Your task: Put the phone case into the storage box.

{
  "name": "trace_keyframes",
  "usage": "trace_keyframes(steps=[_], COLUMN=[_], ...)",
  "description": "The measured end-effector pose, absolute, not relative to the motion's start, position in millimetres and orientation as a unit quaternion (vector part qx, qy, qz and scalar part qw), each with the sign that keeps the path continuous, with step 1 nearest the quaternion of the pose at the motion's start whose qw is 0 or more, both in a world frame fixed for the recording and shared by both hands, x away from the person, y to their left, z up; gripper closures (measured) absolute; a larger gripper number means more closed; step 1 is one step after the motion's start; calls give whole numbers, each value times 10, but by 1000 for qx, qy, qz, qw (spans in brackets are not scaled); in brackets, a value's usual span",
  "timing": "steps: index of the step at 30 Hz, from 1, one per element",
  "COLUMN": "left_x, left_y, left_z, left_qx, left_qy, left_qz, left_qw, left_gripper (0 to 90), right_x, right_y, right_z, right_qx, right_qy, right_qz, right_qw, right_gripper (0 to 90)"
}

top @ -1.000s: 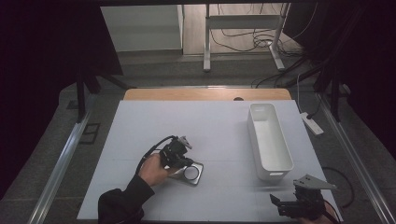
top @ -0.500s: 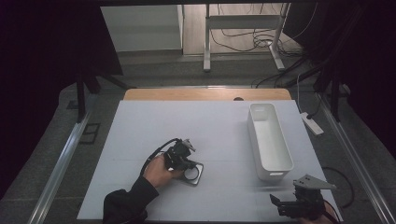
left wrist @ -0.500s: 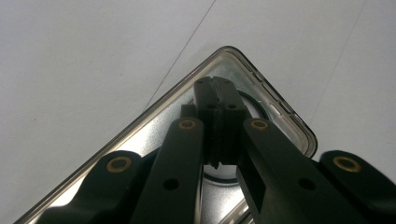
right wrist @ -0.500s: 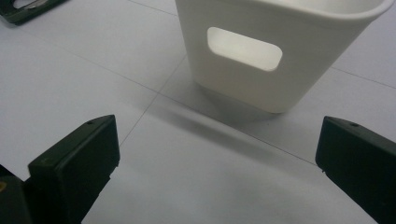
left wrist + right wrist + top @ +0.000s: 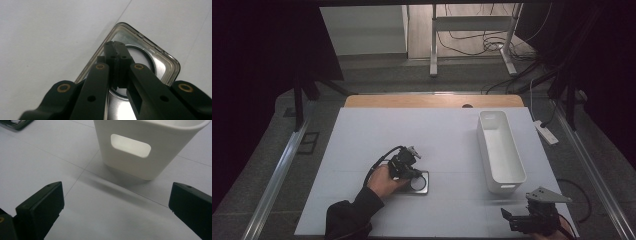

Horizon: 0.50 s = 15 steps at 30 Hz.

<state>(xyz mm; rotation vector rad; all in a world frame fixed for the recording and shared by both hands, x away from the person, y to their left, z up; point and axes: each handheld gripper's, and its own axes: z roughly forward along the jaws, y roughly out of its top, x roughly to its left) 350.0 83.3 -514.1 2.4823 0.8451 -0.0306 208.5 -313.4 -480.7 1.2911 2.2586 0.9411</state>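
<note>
- The counter [image 5: 362,150] is a pale, matte white sheet crossed by thin seam lines, with a strip of bare wood showing along its far edge
- A square metal tray [image 5: 418,182] with a round ring in its floor lies flat near the middle of the near half
- A long white bin [image 5: 500,151] with a slot handle stands on the right side, well apart from the tray
</note>
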Motion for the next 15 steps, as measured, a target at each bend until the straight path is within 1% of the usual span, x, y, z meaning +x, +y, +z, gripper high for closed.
trace_keyframes(steps=[5,15], left_x=[3539,3586], left_y=[882,956], left_z=[-5120,-5120], left_qx=[909,906], left_qy=[325,335], left_qz=[-1,2], left_qw=[260,258], left_gripper=[889,889], right_x=[2086,2087], right_y=[-3135,-3135], right_z=[-4807,-4808], right_qx=[459,457], right_qy=[802,803], right_qz=[334,334], right_qw=[186,187], right_gripper=[4,4])
